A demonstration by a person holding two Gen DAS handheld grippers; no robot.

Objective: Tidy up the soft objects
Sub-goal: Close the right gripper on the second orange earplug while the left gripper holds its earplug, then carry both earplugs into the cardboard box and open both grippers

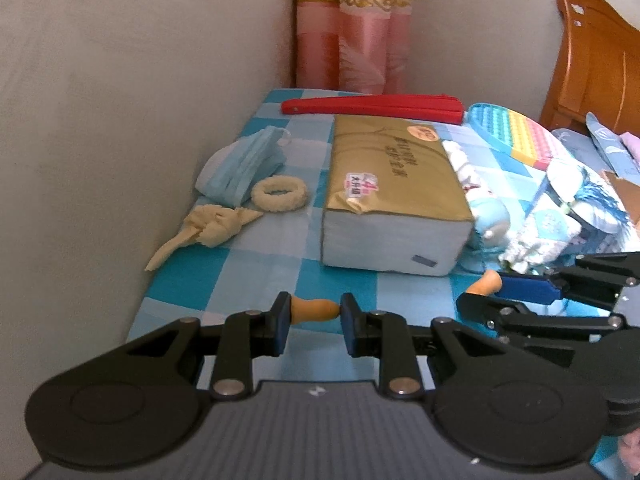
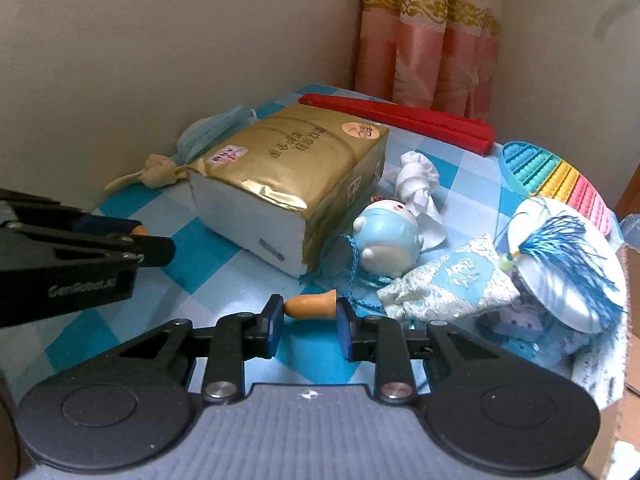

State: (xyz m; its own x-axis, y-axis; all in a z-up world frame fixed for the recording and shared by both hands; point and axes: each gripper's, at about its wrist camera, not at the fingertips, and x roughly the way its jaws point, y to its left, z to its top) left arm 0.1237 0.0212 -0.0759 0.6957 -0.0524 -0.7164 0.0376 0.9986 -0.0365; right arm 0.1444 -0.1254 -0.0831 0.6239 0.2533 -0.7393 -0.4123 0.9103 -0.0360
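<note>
Between both tools (image 1: 314,312) (image 2: 310,308), an orange piece (image 1: 312,309), middle hidden

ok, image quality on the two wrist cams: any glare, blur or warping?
Left wrist view: soft overall, dark vignette in the corners, fisheye bends the wall edge; mild sheen on the gold tissue pack. Right wrist view: same softness, brighter glare on the pack's crinkled foil, pink curtain washed out at top.

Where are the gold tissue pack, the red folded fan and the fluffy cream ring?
gold tissue pack (image 1: 384,160), left wrist view, middle of its gold top face.
red folded fan (image 1: 372,107), left wrist view, midway along its closed length.
fluffy cream ring (image 1: 279,193), left wrist view, on its near fuzzy rim.
</note>
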